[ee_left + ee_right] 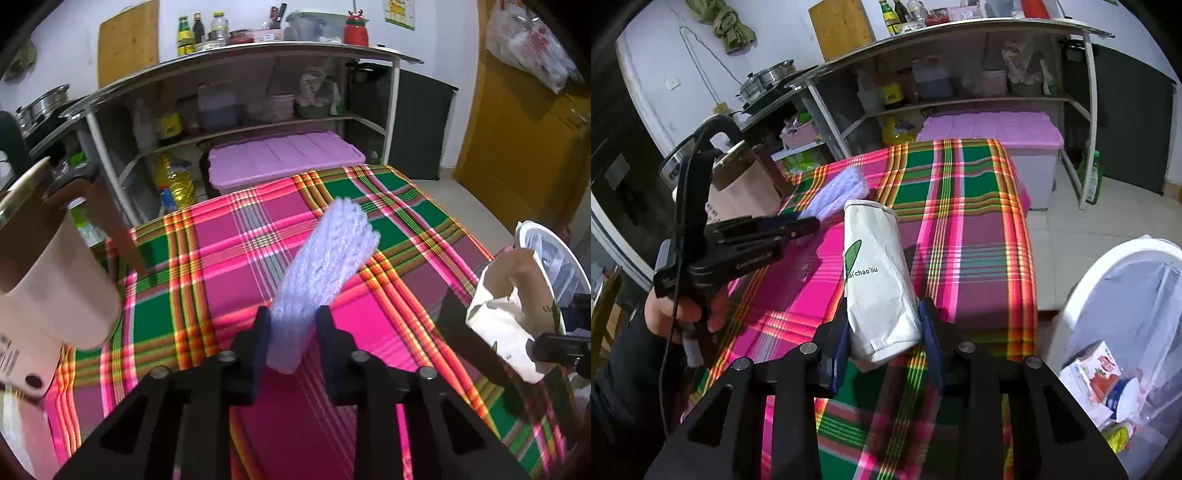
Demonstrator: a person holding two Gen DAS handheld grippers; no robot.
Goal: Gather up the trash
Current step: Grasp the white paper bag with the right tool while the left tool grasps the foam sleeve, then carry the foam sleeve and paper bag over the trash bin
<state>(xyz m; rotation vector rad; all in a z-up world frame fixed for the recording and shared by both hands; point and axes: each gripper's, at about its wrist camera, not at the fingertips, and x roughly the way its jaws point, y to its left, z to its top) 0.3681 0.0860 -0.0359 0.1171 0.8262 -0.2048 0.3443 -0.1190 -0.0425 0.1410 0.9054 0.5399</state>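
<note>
so far both hands hold trash: left gripper point(293, 338) fingers pinch the foam net sleeve point(325, 254) above the table point(373, 321), right gripper point(884, 328) fingers clamp the paper bag point(877, 280). neither is in the bin point(1082, 295) yet; it already holds wrappers.

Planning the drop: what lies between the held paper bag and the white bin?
Only bare tablecloth, then floor, between bag and bin, as the right wrist view shows.

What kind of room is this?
Probably a home kitchen: sauce bottles stand on a metal shelf, a steel pot sits nearby, and there is a table with a checked cloth.
</note>
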